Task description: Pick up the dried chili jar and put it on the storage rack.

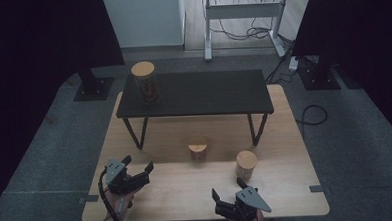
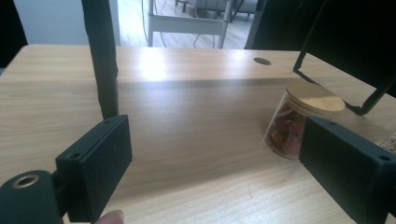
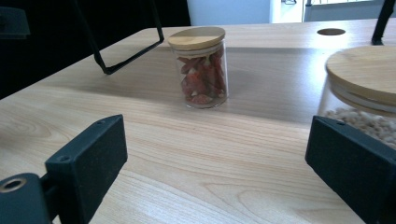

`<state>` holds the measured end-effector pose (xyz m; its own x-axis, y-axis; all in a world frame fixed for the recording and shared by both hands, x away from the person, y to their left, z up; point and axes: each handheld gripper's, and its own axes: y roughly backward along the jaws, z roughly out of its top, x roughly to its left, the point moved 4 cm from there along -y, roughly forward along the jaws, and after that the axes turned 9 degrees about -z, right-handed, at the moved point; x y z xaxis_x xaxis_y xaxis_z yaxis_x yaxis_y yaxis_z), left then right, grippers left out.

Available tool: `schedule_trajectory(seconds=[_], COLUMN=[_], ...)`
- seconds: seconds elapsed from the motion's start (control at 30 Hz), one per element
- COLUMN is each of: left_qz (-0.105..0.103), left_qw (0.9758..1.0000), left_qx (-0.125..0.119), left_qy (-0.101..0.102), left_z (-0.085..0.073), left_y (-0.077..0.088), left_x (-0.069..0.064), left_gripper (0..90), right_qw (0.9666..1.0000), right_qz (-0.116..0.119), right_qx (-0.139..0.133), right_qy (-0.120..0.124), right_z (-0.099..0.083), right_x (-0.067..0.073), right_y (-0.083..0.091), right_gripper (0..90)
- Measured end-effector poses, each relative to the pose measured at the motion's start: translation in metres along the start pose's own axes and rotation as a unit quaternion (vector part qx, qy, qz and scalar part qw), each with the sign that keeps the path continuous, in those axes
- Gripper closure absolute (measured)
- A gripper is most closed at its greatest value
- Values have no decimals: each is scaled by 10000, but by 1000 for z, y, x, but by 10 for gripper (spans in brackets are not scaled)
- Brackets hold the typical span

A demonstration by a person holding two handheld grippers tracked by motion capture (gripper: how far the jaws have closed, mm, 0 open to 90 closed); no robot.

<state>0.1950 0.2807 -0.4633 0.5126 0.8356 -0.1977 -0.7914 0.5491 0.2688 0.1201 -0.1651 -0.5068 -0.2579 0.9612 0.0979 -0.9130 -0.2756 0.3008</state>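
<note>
Pale wood makes the counter, and on its far half stands a low black shelf on thin legs, with a tall jar on its left end. Two smaller glass jars with wooden lids stand upright on the counter in front of the shelf: one with red pieces near the middle, one with pale nuts to its right and closer to the person.

The nut jar lies just ahead of the right tongs and a little to their right; in the right gripper view it stands behind the right-hand jaw, not between the two. So the right hand is clearly the nearer one, and I judge it must shift a touch rightward and forward to bracket the jar across its round body.

The red jar stands farther off, about midway between the hands; in the left gripper view it lies ahead, partly behind the right jaw.

Both the right tongs and the left tongs stand wide open and hold nothing
</note>
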Motion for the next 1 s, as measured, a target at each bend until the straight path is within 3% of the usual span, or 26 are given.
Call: schedule_trajectory(seconds=[0.13, 0.33, 0.6, 1.0], left_qz=[-59, -177, -151, -144], left_qw=[10000, 9997, 9996, 9996], left_qx=[54, 49, 25, 84], left_qy=[-48, 168, 227, 239], left_z=[-1, -1, 1, 0], left_y=[0, 1, -1, -4], left_x=[-1, 4, 7, 3], left_gripper=[88, 89, 90, 90], right_qw=[10000, 9997, 9988, 9972], right_qz=[-46, -166, -331, -351], right_qx=[12, 53, 306, 566], right_qy=[49, 151, 204, 344], right_z=[3, 6, 14, 27], right_x=[5, 12, 26, 36], right_y=[-3, -7, -18, -44], right_gripper=[48, 49, 24, 25])
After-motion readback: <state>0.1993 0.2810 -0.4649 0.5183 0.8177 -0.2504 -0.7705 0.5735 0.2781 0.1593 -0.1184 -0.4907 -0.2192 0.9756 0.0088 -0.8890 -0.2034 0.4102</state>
